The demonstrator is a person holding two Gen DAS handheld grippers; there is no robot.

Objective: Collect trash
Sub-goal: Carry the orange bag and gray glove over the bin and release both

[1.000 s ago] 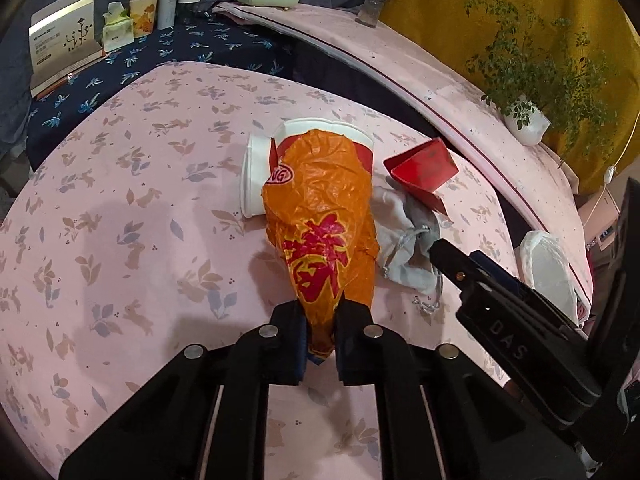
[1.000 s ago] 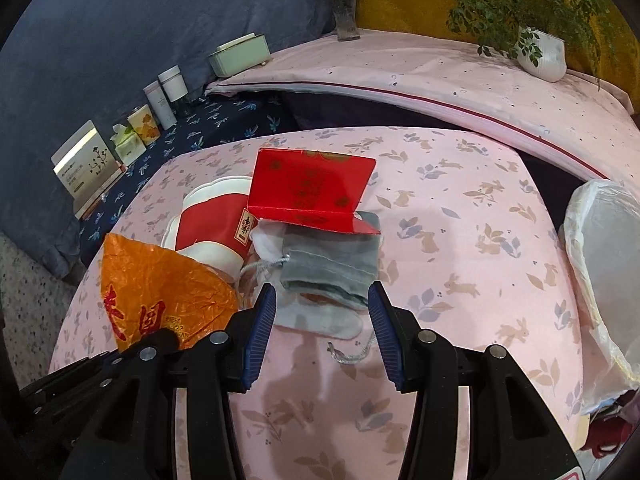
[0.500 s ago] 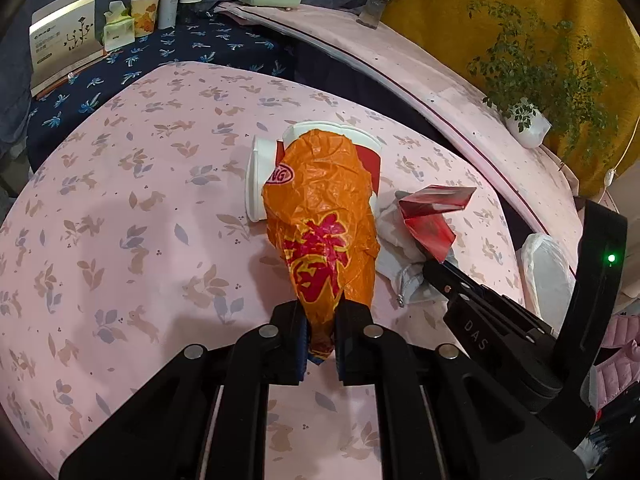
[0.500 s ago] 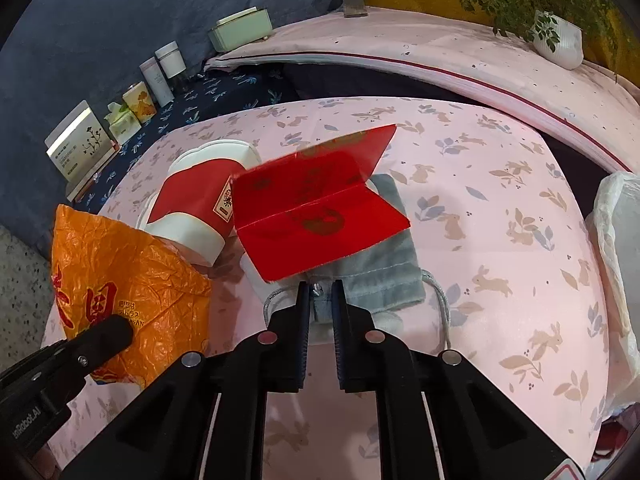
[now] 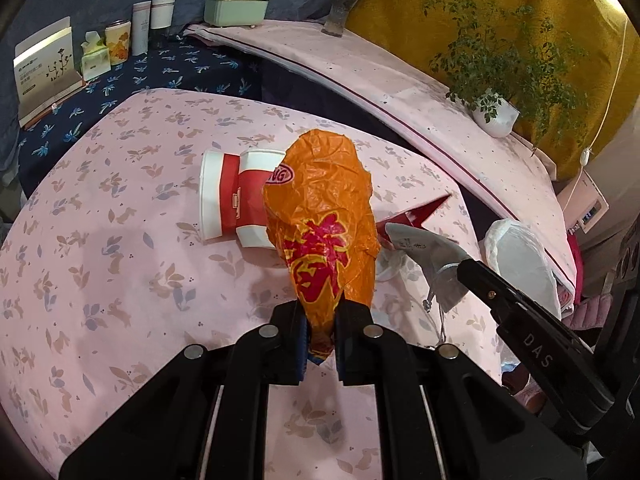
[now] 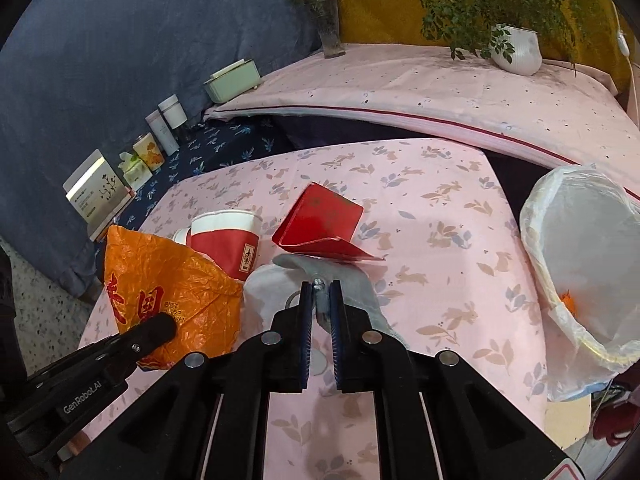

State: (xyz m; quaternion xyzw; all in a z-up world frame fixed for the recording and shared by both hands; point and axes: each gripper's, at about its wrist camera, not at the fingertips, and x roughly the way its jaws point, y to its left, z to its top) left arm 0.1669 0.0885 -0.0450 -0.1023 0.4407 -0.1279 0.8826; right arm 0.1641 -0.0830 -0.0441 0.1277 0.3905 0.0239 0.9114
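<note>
An orange plastic bag (image 5: 324,216) hangs crumpled from my left gripper (image 5: 320,320), which is shut on its lower end. Behind it two red-and-white paper cups (image 5: 228,200) lie on their sides on the pink tablecloth (image 5: 120,260). My right gripper (image 6: 320,300) is shut on the top of a grey drawstring pouch (image 6: 356,284), raised off the cloth. A folded red card (image 6: 324,220) leans on the pouch's far end. A white piece (image 6: 264,284) lies under the pouch. In the right wrist view the left gripper (image 6: 160,328) and orange bag (image 6: 160,280) sit at the lower left.
A bin with a white liner (image 6: 580,260) stands off the table's right edge, an orange scrap inside. At the back are a potted plant (image 6: 516,56), a flower vase (image 6: 328,36), a green box (image 6: 232,80) and small boxes and tubes (image 5: 120,44) on a dark blue cloth.
My right gripper closed on the grey pouch and lifted it, tipping the red card. My left gripper raised the orange bag, uncovering the paper cups.
</note>
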